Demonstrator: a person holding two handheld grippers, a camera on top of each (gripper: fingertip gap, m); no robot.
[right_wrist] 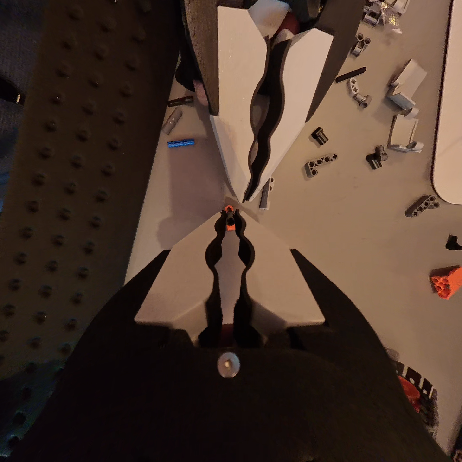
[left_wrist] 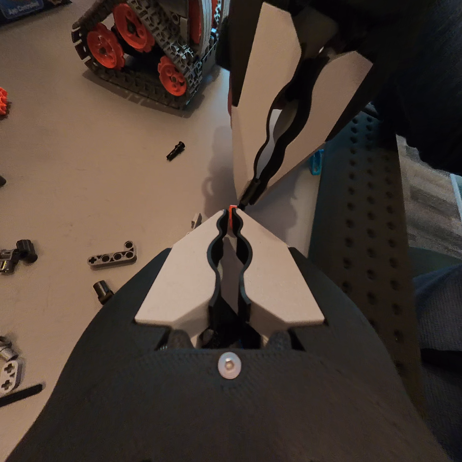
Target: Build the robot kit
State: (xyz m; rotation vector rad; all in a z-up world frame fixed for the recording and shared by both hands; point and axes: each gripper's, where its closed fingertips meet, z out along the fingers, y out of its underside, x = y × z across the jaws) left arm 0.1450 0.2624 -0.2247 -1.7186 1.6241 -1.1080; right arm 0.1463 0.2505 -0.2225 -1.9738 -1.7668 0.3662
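In the left wrist view my left gripper is shut on a small red piece pinched at its fingertips, just above the table. My right gripper comes in from above, shut on a short black pin. The pin's end touches the top of the red piece. In the right wrist view my right gripper holds the black pin end-on, with the red piece showing just beyond it. The left gripper points in from the top, tip to tip.
A tracked model with red wheels stands at the back left. Loose parts lie around: a black pin, a grey L-beam, a blue pin, an orange connector. A dark studded panel borders the table, and a white tray lies nearby. My two grippers' fingertips are within a few centimetres of each other. The orange connector is about 25 centimetres from both grippers' fingertips.
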